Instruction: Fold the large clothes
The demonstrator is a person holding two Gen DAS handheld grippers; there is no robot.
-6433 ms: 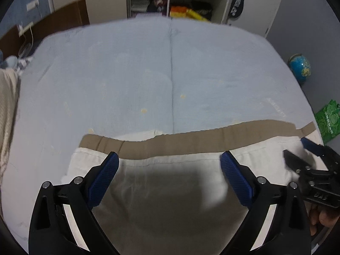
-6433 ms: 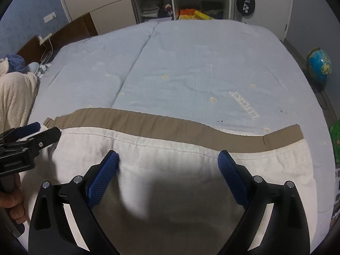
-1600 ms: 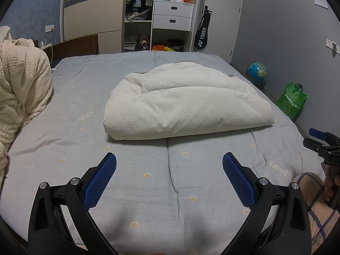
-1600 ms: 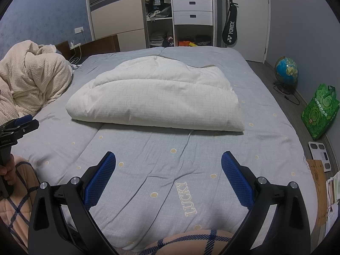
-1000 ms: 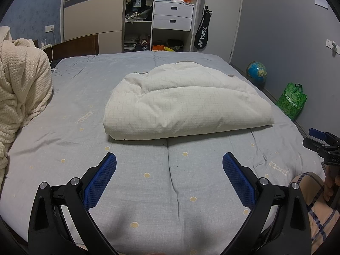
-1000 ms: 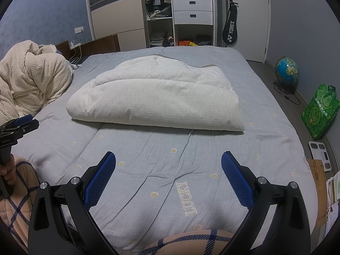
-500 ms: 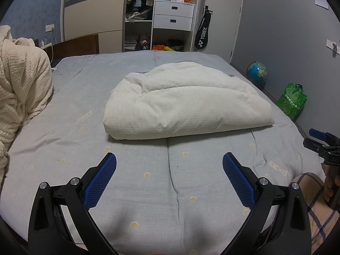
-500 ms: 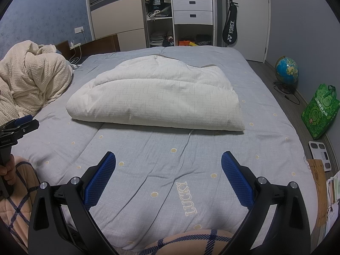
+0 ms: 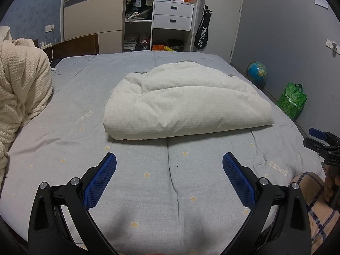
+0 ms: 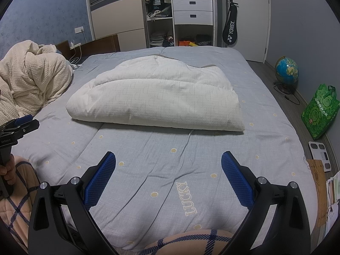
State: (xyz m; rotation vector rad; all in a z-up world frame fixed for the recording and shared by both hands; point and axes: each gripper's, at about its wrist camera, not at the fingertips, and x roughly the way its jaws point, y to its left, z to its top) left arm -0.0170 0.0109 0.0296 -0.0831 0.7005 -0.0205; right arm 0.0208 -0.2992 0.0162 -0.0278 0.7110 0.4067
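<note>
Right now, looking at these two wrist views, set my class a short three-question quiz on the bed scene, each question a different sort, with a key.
1. True or false: the left claw is shut on the white folded quilt.
2. Multiple choice: the green bag stands (A) on the bed, (B) on the floor beside the bed, (C) in the wardrobe.
3. Fill in: the word stitched on the grey bedcover near the right claw reads ____.

Key: 1 false, both claws are open and hold nothing; 2 B; 3 LUCKY.

Folded quilt (image 9: 187, 99) on bed (image 9: 85, 148)
</note>
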